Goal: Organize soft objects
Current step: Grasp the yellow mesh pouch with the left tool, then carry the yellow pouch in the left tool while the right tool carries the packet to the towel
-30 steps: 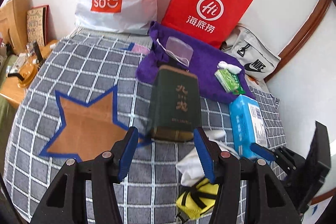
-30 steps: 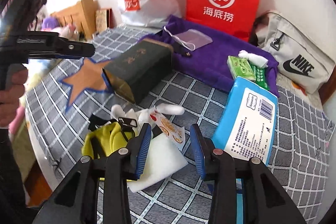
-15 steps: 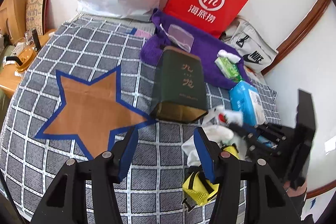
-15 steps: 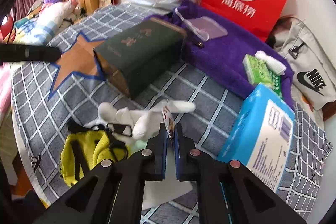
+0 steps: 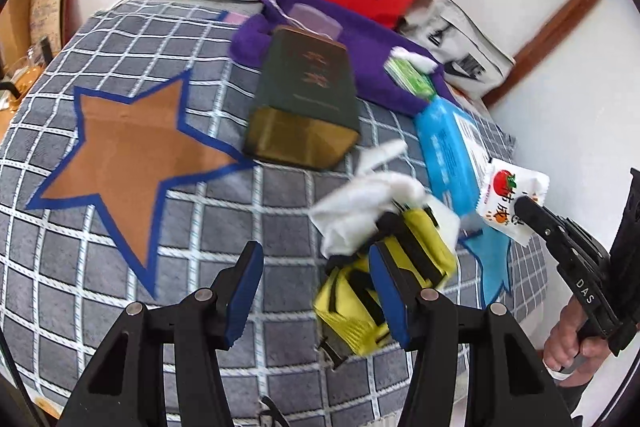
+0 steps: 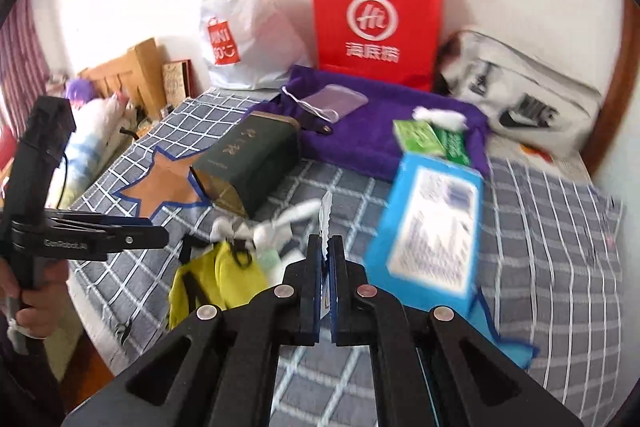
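A small white snack packet (image 5: 510,205) printed with a red tomato is clamped between the closed fingers of the right tool (image 6: 327,259). In the left wrist view the packet is seen lifted clear of the bed, its printed face turned toward that camera and its long axis running from upper left to lower right, with the right tool (image 5: 524,205) gripping its lower right edge. In the right wrist view it is seen edge-on, standing upright between the pads with its serrated top edge above them.

The left tool (image 5: 316,287) is held with its fingers apart and nothing between them, above a yellow strapped pouch (image 5: 384,279) and a white soft toy (image 5: 368,203) that lie together on the bed. A person's hand (image 5: 568,343) is seen on the right tool's handle.

The bed is covered by a grey checked blanket (image 5: 100,267) with a brown star outlined in blue (image 5: 132,151). A dark green box (image 5: 308,103) lies on its side near the star, its gold end facing the left camera. A blue wipes pack (image 6: 432,227) lies beside the toy. Farther back, a purple cloth (image 6: 376,131) carries a clear pouch (image 6: 336,101) and a green tissue pack (image 6: 432,139). Against the white wall stand a red paper bag (image 6: 376,23), a white plastic bag (image 6: 248,31) and a pale grey bag (image 6: 524,107).
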A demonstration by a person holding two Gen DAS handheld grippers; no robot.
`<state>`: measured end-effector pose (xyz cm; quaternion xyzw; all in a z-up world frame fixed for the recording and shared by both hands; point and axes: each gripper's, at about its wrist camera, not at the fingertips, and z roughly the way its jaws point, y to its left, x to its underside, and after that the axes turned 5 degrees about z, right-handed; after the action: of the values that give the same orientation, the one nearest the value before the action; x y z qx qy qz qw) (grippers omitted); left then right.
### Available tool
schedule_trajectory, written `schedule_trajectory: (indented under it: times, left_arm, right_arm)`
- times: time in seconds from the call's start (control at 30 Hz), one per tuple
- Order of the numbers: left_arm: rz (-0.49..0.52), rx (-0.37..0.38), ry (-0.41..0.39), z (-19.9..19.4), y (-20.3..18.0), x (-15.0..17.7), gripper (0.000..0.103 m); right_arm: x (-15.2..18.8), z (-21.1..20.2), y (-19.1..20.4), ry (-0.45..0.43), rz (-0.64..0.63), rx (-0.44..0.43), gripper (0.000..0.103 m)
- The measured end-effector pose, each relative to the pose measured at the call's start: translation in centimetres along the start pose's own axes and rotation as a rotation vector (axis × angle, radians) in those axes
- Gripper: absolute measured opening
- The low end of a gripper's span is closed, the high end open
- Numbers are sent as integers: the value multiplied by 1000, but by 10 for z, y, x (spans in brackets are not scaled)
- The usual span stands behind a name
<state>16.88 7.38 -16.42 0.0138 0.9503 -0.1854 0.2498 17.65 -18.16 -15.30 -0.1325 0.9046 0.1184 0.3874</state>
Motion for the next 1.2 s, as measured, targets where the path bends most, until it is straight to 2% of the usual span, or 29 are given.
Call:
schedule_trajectory:
  times: [0.03, 0.13, 0.17, 0.4, 0.47, 0.67, 0.77, 0.87, 1.0, 1.2]
  left_arm:
    - [12, 6, -2, 0, -4, 3, 53]
    - [73, 43, 2, 2, -19, 12, 67]
    - [94, 46, 14, 4, -23, 15, 69]
    - [203, 17, 61, 23, -50, 26, 69]
    - [242, 10, 95, 32, -57, 26, 74]
    - [403, -129, 121, 49, -82, 33, 79]
    - [398, -155, 120, 56, -83, 35, 80]
    - [351, -157, 127, 63, -77, 35, 79]
    - [306, -131, 80, 50, -70, 36, 67]
    - [256, -113, 42, 27, -64, 37, 62]
  right_arm:
    - [6, -5, -4, -3, 15, 6, 3]
    - [28, -20, -15, -3, 44, 26, 3]
    - [32, -23, -17, -3, 49, 31, 3]
    - [75, -32, -40, 13, 137, 63, 3]
    - [85, -30, -47, 23, 162, 85, 3]
    - [103, -25, -56, 44, 200, 63, 3]
    - [105, -21, -56, 43, 213, 53, 4]
    - [106, -14, -57, 43, 233, 34, 6]
    - [108, -7, -61, 55, 253, 41, 6]
    - [104, -16, -64, 36, 262, 30, 5]
